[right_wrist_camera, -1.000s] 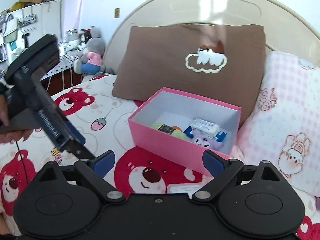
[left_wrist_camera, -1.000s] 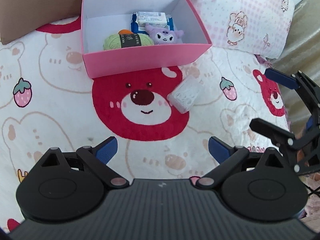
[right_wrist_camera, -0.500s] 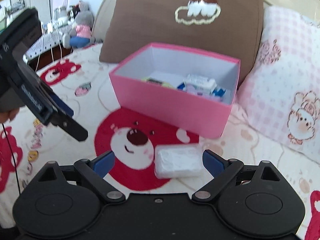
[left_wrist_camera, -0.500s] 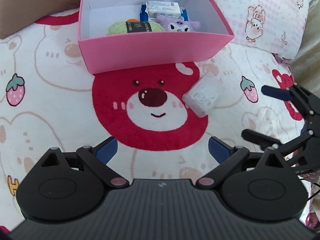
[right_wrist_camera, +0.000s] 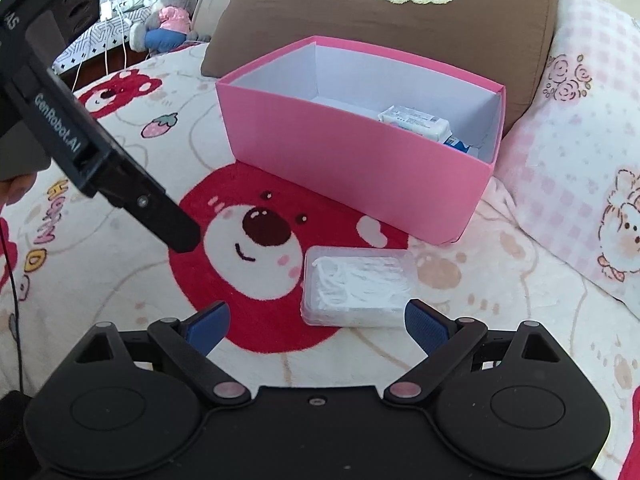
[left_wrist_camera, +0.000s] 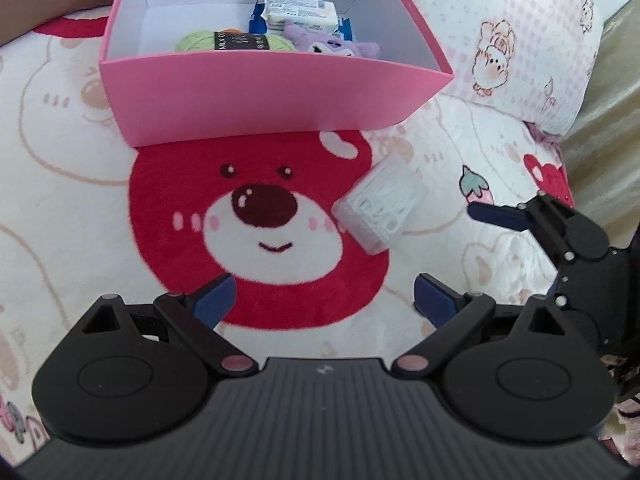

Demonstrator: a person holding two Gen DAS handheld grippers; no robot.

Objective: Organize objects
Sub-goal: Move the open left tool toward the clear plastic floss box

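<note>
The clear plastic case of white floss picks [right_wrist_camera: 357, 289] lies flat on the bed's plush bear-print blanket [right_wrist_camera: 120, 280], just in front of the pink cardboard box [right_wrist_camera: 352, 160] and apart from it. From the right gripper [right_wrist_camera: 316, 322] the case sits straight ahead and a touch to the right, its long side running crosswise between the blue fingertips [right_wrist_camera: 424, 324] — the near edge almost level with them, not yet touching. That gripper is spread wide and holds nothing. It is plainly the nearer one.

The left gripper [left_wrist_camera: 324, 300] is also spread and empty; from its side the case [left_wrist_camera: 380, 210] lies further off, up and to the right, turned on a diagonal.

The case looks hard, smooth and slippery, with rounded corners, so I'd judge a pinch across its short width safest. The blanket under it is soft and would give when pressed.

Inside the box I can see a green yarn ball with a black label [left_wrist_camera: 224, 42], a purple plush toy [left_wrist_camera: 332, 44] and a white wrapped packet on a blue one [left_wrist_camera: 300, 10] — the box's left half still has room.
</note>
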